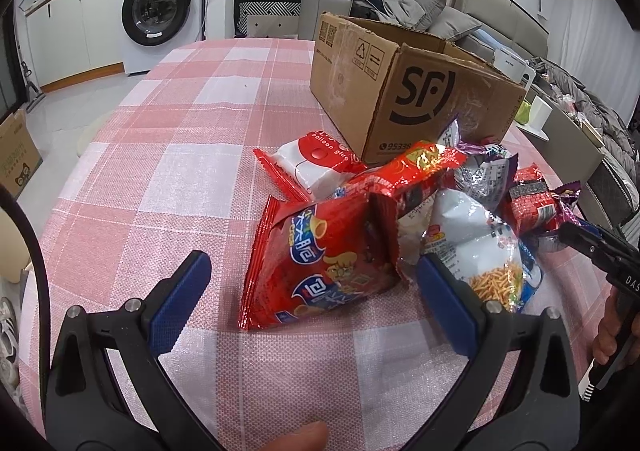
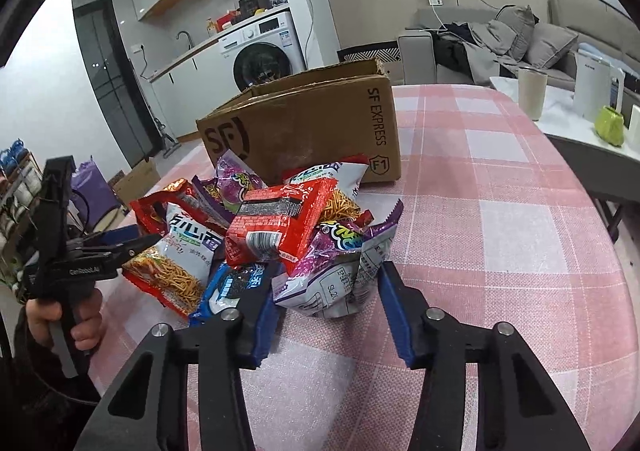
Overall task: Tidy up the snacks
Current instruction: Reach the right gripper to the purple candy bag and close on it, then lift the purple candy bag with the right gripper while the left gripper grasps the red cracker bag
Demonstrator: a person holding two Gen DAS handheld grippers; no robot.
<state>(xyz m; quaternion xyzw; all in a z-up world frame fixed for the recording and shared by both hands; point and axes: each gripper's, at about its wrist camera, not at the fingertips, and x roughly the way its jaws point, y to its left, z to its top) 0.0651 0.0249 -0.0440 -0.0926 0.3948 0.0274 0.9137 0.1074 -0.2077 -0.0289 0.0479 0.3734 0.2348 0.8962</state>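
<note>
A pile of snack bags lies on the pink checked tablecloth (image 1: pixel 180 131) in front of an open cardboard box (image 1: pixel 400 91), which in the right wrist view (image 2: pixel 312 131) stands behind the pile. My left gripper (image 1: pixel 312 263) is open, and a red snack bag (image 1: pixel 320 271) lies between its blue pads without touching them. My right gripper (image 2: pixel 330 275) is shut on a purple and white snack bag (image 2: pixel 332 275) at the near edge of the pile. A red noodle pack (image 2: pixel 280 223) rests on top of the heap. The left gripper (image 2: pixel 136 243) reaches in from the left.
A white and red packet (image 1: pixel 312 159) lies beside the box's near corner. To the right of the table a side table (image 2: pixel 568 123) carries a cup, a white kettle and a green object. A washing machine (image 1: pixel 160 7) and a grey sofa (image 1: pixel 400 7) stand beyond the table.
</note>
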